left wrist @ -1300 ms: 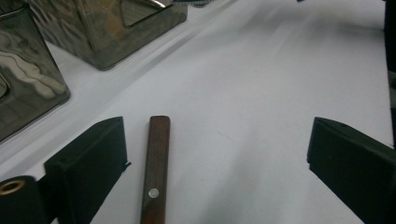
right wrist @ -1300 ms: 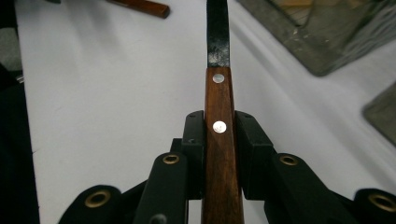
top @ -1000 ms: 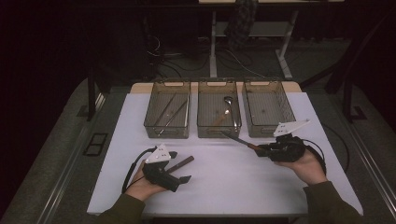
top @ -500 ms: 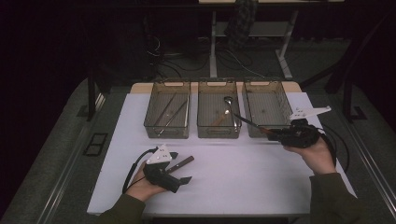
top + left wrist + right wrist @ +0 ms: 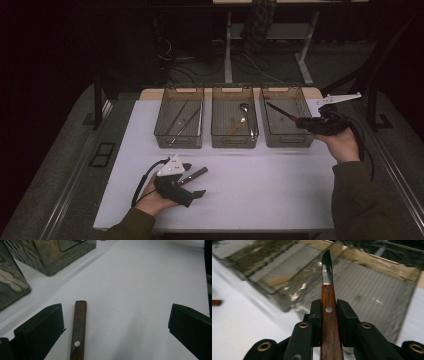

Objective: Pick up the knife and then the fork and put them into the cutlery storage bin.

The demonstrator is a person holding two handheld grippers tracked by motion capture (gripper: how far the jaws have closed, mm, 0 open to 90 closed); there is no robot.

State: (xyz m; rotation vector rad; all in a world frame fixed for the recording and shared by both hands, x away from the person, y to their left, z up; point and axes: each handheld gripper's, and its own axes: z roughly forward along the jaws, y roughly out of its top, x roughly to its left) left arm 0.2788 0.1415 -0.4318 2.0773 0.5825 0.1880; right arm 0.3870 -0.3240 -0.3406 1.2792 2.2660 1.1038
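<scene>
My right gripper (image 5: 302, 121) is shut on the wooden handle of a knife (image 5: 280, 112), held in the air at the right side of the table. The blade points left over the right bin (image 5: 286, 141). In the right gripper view the jaws of the gripper (image 5: 329, 307) clamp the handle and the blade (image 5: 327, 270) hangs above the bin's ribbed floor (image 5: 372, 290). My left gripper (image 5: 194, 180) rests open on the white table near the front. A second wooden handle (image 5: 79, 325) lies between its jaws (image 5: 116, 315), close to the left one and apart from both pads.
Three clear bins stand in a row at the back of the table. The left bin (image 5: 178, 145) holds long thin utensils, the middle bin (image 5: 234, 145) a spoon (image 5: 244, 107) and a wooden-handled piece. A cable trails from each gripper.
My right hand has carried the knife to the right and upward, from in front of the bins to above the right bin. The left hand has stayed put.
</scene>
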